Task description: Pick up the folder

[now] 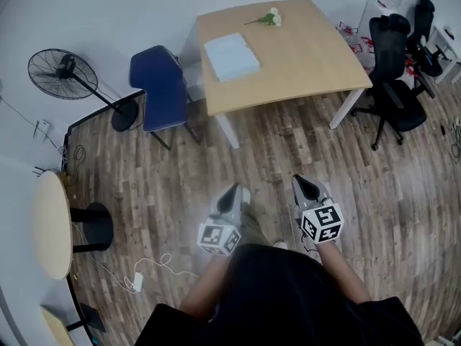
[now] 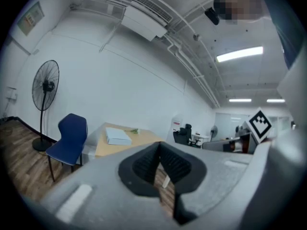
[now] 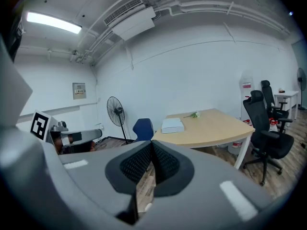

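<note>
**Head view, looking steeply down.** The person (image 1: 288, 305), in dark clothing, stands on a wooden floor (image 1: 288, 146) with both grippers held low in front, side by side and apart from each other. The left gripper (image 1: 235, 192) and the right gripper (image 1: 305, 184) point toward a light wooden table (image 1: 310, 56) at the top of the view. Both are well apart from it, over bare floor. The left marker cube (image 1: 218, 238) and the right marker cube (image 1: 322, 223) sit at the near ends of the grippers.

The folder (image 1: 231, 56), pale and rectangular, lies flat on the left part of the table, near the edge that faces a blue chair (image 1: 160, 89). It touches neither gripper. A flower sprig (image 1: 268, 18) lies toward the far edge of the table, beyond the folder and apart from it. The blue chair stands just beside the table's left edge, and a pedestal fan (image 1: 63, 73) stands left of the chair, near the wall. A black office chair (image 1: 392, 85) stands off the table's right end. A round table (image 1: 52, 224) shows at the left border, with a white cable (image 1: 137, 280) on the floor near it.

**Left gripper view.** The jaws are pressed together and pinch nothing; the ribbed black pads (image 2: 145, 164) meet along a single line. The folder appears far off on the tabletop, above and left of the jaws.

**Right gripper view.** The jaws are likewise closed, the pads (image 3: 135, 164) set one against the other with nothing held. The folder and sprig lie on the tabletop beyond the jaws, slightly to the right
</note>
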{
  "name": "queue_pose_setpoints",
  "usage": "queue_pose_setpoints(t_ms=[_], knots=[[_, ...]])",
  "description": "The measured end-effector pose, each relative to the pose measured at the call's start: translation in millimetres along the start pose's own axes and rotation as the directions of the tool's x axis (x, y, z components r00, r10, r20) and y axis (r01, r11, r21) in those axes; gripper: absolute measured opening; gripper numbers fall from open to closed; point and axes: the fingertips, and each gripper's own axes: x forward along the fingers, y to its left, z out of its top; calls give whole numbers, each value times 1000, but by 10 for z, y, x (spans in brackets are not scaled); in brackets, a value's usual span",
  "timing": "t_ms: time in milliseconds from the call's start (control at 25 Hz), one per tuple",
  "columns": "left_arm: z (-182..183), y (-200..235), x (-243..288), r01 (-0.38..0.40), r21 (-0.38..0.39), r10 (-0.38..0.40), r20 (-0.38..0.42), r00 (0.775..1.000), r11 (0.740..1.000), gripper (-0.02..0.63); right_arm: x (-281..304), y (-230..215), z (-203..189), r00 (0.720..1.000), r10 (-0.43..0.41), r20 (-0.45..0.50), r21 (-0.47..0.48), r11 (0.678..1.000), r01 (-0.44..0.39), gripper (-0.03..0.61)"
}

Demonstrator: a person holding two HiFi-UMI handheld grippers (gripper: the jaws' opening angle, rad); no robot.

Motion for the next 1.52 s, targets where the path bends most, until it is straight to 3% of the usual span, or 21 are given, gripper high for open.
queue_pose_setpoints(t_ms=[160,400,640,1080,1520], knots=[[326,496,595,35,-6,-35,14,999,999,3,619,-252,419,999,-41,5,-26,999,41,0],[683,1295,1356,49,14,-49,-54,997,999,3,1549,-373,1036,998,-58,-6,-26,998,58,0],[959,2102,1747,36,-17,-36,-50,998,999,3,2442,-334,1401,998,-69,-10,-25,997,69,0],[1350,3364,2256,27,-24,-27,10,1000,999,3,3844,-211,1707,995,-82,-53,-34,996,80,0],[1427,3916,2513,-41,-75,40,-15,999,996,3,4458,-274,1990,997,-38,-62,-34,999,36,0]])
